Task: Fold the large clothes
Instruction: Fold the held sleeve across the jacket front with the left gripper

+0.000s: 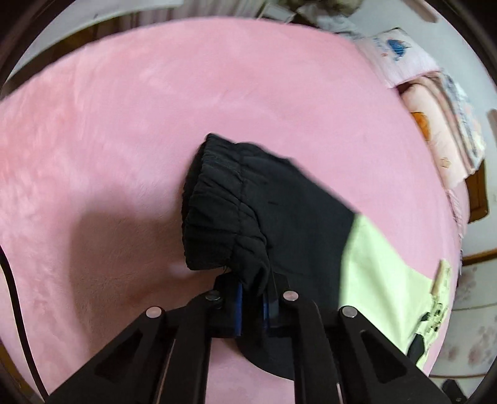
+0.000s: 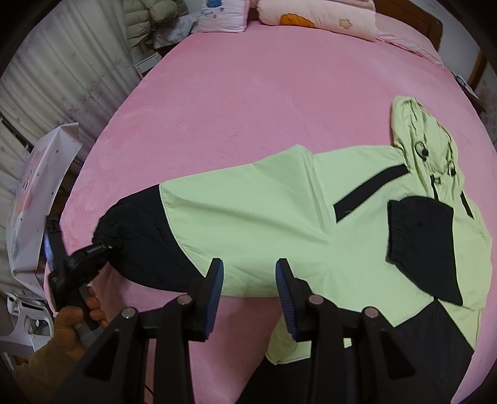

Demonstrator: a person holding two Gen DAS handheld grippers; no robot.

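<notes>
With the left gripper (image 1: 253, 298) clenched on the jacket's black cuff (image 1: 217, 214) at lower centre, I judge the sleeve fold next; the right gripper (image 2: 250, 292) stands released above the sleeve (image 2: 242, 211).

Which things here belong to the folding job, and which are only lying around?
Part of the job:
- green and black jacket
- its black cuff, pinched by the left hand-held gripper
- right hand-held gripper, open above the jacket's lower edge
- pink bed, the work surface

Lying about:
- pillow
- folded pink quilt
- white bag beside the bed
</notes>
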